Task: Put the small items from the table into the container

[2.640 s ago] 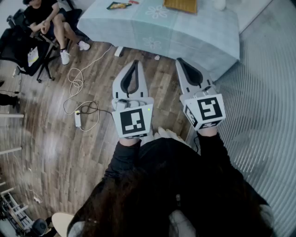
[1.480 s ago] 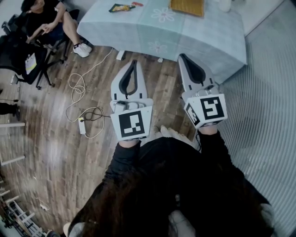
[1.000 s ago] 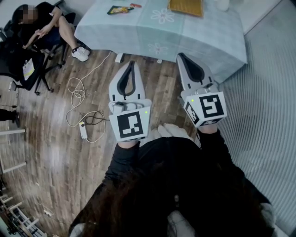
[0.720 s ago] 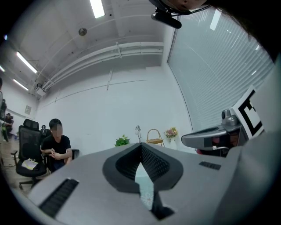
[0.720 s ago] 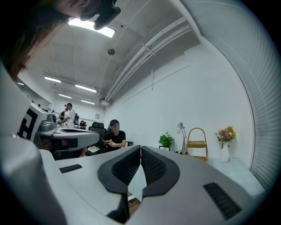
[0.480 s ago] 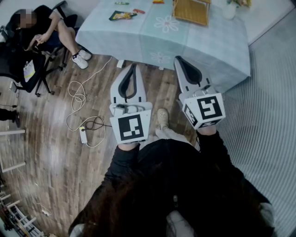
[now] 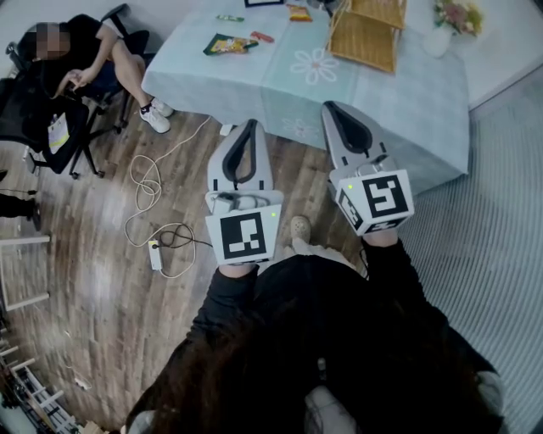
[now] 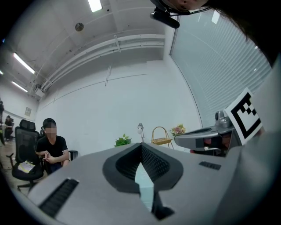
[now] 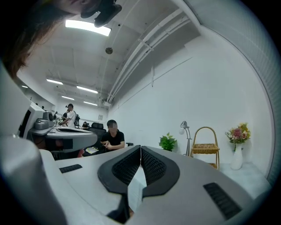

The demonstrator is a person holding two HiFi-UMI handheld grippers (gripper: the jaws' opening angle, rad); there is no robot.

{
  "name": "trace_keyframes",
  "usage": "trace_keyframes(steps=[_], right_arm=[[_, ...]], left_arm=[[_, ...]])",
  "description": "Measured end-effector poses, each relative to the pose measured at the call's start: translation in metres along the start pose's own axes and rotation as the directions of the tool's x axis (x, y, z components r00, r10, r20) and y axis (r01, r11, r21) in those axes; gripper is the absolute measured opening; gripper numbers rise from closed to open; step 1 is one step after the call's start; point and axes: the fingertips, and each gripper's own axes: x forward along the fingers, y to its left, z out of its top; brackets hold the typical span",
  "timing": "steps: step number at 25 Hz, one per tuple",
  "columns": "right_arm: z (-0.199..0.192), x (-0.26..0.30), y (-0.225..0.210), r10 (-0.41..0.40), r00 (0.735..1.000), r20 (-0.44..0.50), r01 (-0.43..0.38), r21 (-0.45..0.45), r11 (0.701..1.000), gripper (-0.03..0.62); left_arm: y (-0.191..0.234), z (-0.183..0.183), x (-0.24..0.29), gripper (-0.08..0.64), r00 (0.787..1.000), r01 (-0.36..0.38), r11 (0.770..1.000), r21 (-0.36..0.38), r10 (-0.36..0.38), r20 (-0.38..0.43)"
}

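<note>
Small items lie on the far left of the table (image 7: pixel 399 93) with the pale blue cloth: a snack packet (image 7: pixel 227 44), a red piece (image 7: pixel 261 36), a green piece (image 7: pixel 229 18) and an orange packet (image 7: pixel 299 13). A wicker basket (image 7: pixel 371 30) stands further right on the same table. My left gripper (image 7: pixel 246 127) is shut and empty, held level over the wood floor short of the table's near edge. The right gripper (image 7: pixel 333 108) is also shut and empty, its tip at that edge. Ahead of the jaws stands the basket (image 9: pixel 205 147) in the right gripper view.
A vase of flowers (image 7: pixel 447 25) stands at the table's right end. A person (image 7: pixel 81 51) sits on a chair at the left. A cable and power strip (image 7: pixel 156 254) lie on the floor. A potted plant (image 8: pixel 123 140) and a lamp (image 8: pixel 140 127) are behind the table.
Both grippers have been carried forward toward the table, still shut. The table has drawn nearer and more of its top, with the basket, vase and small items, has come into view.
</note>
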Motion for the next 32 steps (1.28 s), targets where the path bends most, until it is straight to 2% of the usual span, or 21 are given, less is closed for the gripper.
trace_keyframes(steps=[12, 21, 32], right_arm=[[-0.012, 0.044, -0.049, 0.037, 0.999, -0.023, -0.037, 0.009, 0.999, 0.026], [-0.014, 0.064, -0.057, 0.069, 0.997, -0.030, -0.069, 0.008, 0.998, 0.026], [-0.021, 0.107, -0.054, 0.064, 0.997, -0.047, -0.063, 0.004, 0.998, 0.026]], left_arm=[[0.007, 0.000, 0.062, 0.003, 0.999, -0.054, 0.999, 0.000, 0.054, -0.002], [0.013, 0.000, 0.080, 0.002, 0.997, -0.080, 0.997, 0.001, 0.080, -0.004], [0.046, -0.009, 0.108, 0.002, 0.997, -0.073, 0.997, -0.020, 0.073, 0.000]])
